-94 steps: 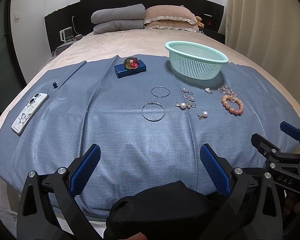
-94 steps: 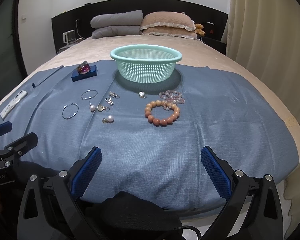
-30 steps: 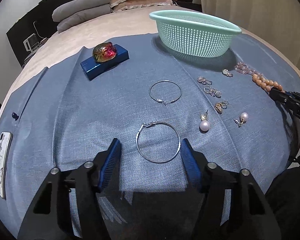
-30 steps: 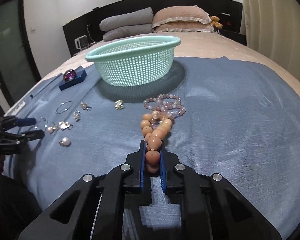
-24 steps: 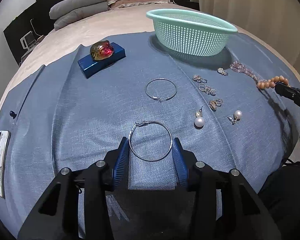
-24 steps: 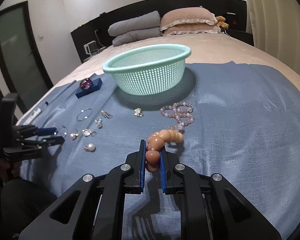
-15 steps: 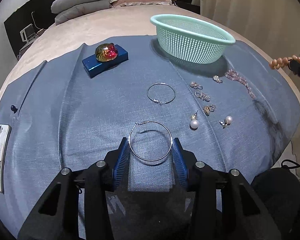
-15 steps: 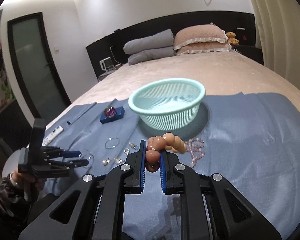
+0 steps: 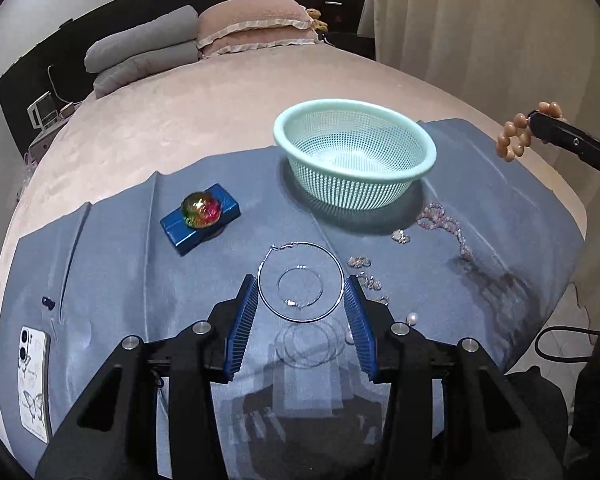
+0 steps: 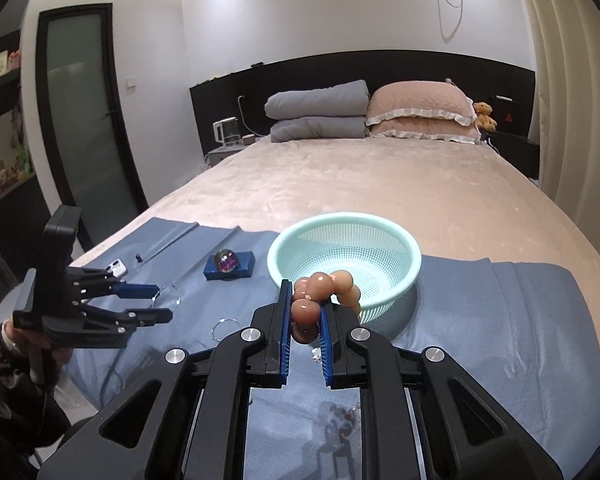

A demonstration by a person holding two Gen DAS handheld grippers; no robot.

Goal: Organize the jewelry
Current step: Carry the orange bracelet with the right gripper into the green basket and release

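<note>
Bed with blue cloth (image 9: 120,280) | left gripper (image 9: 302,308) pinches big hoop (image 9: 300,280) across its width, raised over cloth | basket (image 9: 354,160) ahead, to its right | right gripper (image 10: 306,312) clamps bead bracelet (image 10: 324,292), basket just ahead, nearer this one

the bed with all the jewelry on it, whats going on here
A person is sorting jewelry into a mint green basket. The right tool is shut on an orange bead bracelet, held in the air near the basket. The left tool holds a large silver hoop between its pads, lifted above the blue cloth. A smaller hoop, earrings and a pink bracelet lie on the cloth.
</note>
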